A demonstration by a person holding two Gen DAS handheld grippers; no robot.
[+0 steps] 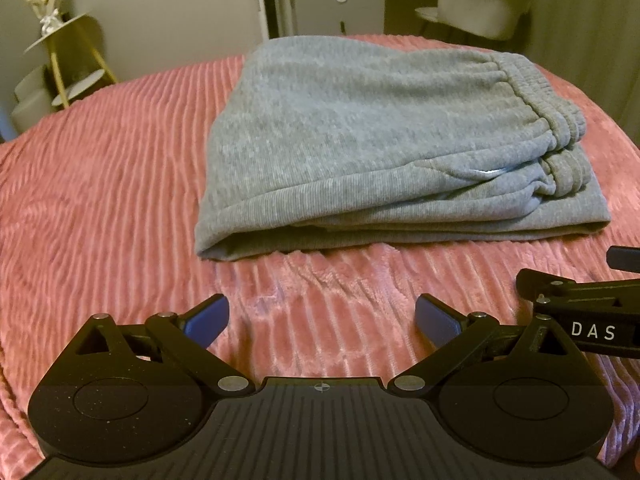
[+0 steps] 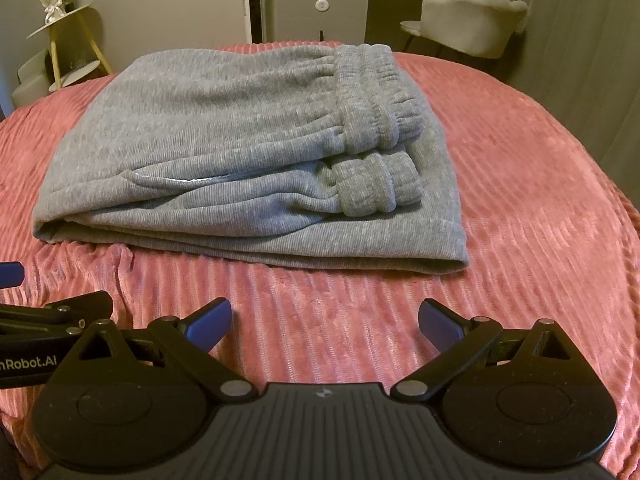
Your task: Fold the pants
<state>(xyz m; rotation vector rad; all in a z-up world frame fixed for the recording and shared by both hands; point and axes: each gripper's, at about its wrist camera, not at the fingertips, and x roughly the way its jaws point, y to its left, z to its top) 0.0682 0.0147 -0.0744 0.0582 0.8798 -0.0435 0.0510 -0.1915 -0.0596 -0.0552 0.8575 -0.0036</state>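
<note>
Pants (image 1: 360, 120): grey ribbed knit cloth, matt. Bedspread (image 1: 100, 200): pink plush, ridged, slight sheen. Left tool (image 1: 322, 320): matt black plastic.

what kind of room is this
Most likely a bedroom: the grey pants lie folded on a pink ribbed bedspread, with a pale cushioned chair and a small cabinet behind.

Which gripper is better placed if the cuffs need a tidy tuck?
Right, probably. The pants lie folded on the pink blanket, both grippers open and clear of them. The cuffs sit on the right end, almost dead ahead of the right gripper; from the left gripper they're far right.
</note>
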